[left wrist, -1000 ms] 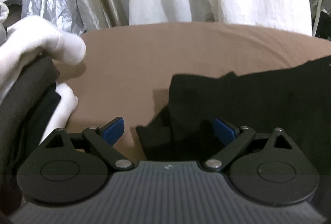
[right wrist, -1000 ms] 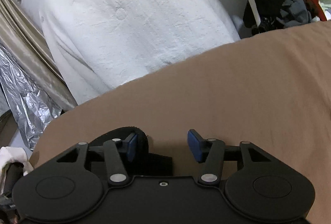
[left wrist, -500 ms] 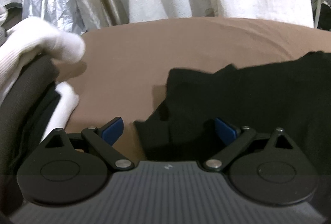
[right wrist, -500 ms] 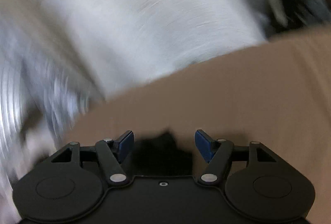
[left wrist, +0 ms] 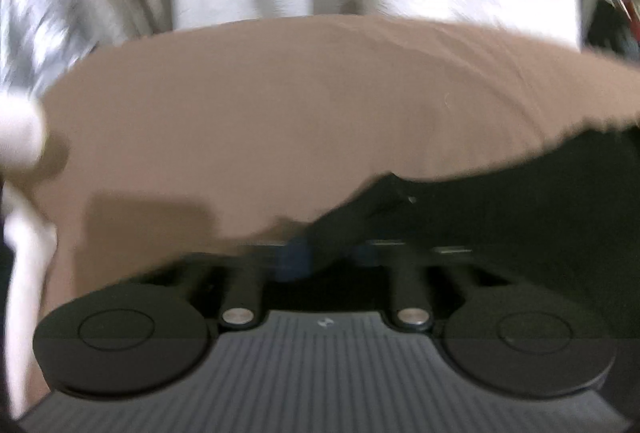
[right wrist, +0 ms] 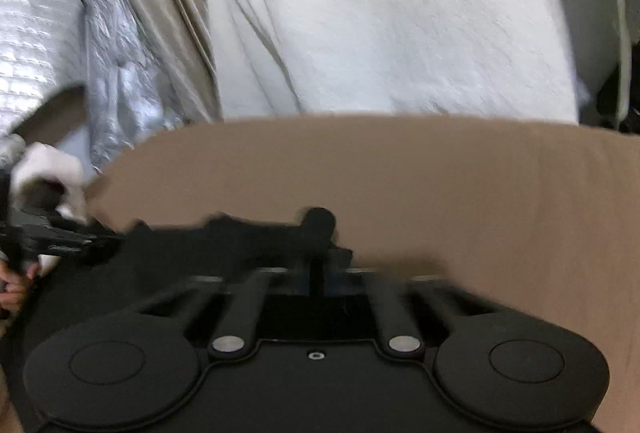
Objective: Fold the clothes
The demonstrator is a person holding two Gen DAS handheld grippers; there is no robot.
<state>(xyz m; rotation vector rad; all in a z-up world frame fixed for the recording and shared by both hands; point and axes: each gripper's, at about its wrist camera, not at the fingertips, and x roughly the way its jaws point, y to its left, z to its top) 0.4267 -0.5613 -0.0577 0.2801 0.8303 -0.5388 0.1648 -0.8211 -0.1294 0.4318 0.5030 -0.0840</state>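
Left wrist: black garment lies rumpled on brown sheet.

The garment is solid black with no visible print, in both wrist views. It lies on a plain tan-brown sheet, uniform in colour and without pattern. The left gripper has a black body with a grey ribbed housing, silver pivot pins and blue finger pads. The right gripper is black throughout, with silver pivot pins and blue pads. Behind the sheet hangs a white textured cloth. Beside it are a beige pleated curtain and a crinkled silver foil-like sheet. A white quilted fabric shows a grid pattern.
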